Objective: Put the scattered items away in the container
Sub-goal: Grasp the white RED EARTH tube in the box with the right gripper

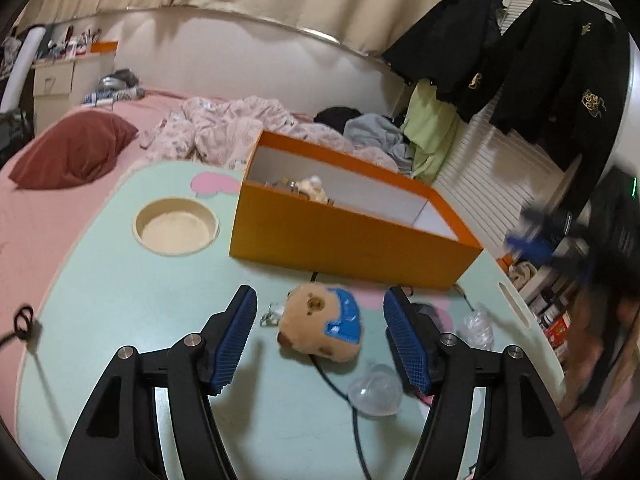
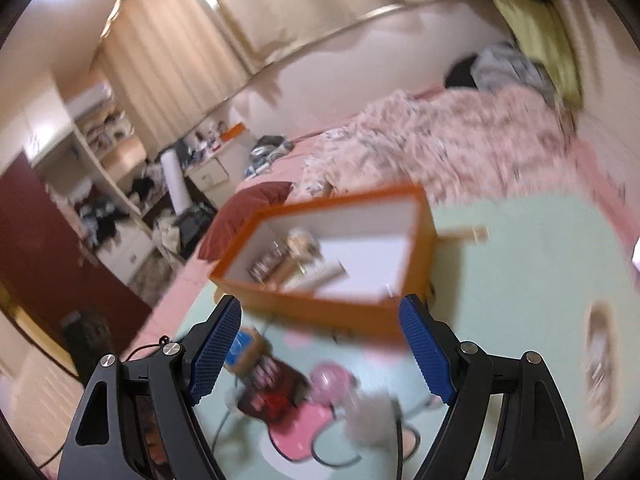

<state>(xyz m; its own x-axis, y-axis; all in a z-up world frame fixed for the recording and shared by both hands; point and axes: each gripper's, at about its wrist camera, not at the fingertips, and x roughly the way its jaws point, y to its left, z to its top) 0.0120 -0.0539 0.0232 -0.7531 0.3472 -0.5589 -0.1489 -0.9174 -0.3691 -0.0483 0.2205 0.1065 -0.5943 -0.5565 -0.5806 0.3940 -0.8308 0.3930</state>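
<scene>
— Several bits are in, several are still out. Want the tally?

— Go on. Start at your hands.

— My left gripper [image 1: 320, 336] is spread, pads either side of the plush [image 1: 320, 322] in the lower centre of its view, not pressing on it. The plush lies on the table [image 1: 120, 292], a metal clip [image 1: 269, 316] at its left.

— And the right?

— My right gripper [image 2: 320, 350] is spread wide too, nothing between the pads. It hangs above the table, and its picture is blurred.

— What else is loose?

— Around the plush in the left view: a clear shell [image 1: 375, 394] low and right of centre, a crinkled clear wrapper [image 1: 478, 326] further right, a black cable [image 1: 340, 392] running underneath. Far left, a black hair tie [image 1: 25, 318]. In the right view, bottom centre, I make out a dark red packet [image 2: 268, 386] and a pink ball [image 2: 330, 380], too smeared to say more.

— And the box?

— Orange box [image 1: 344, 240], white inside, just beyond the plush in mid frame. A small pale toy [image 1: 314, 188] and some shiny pieces already sit at its left end. The right view looks down into the box [image 2: 320, 256] and shows those pieces at one end, the rest bare.

— So how far along?

— Under halfway, I'd judge. The plush looks next, then the small stuff.
</scene>
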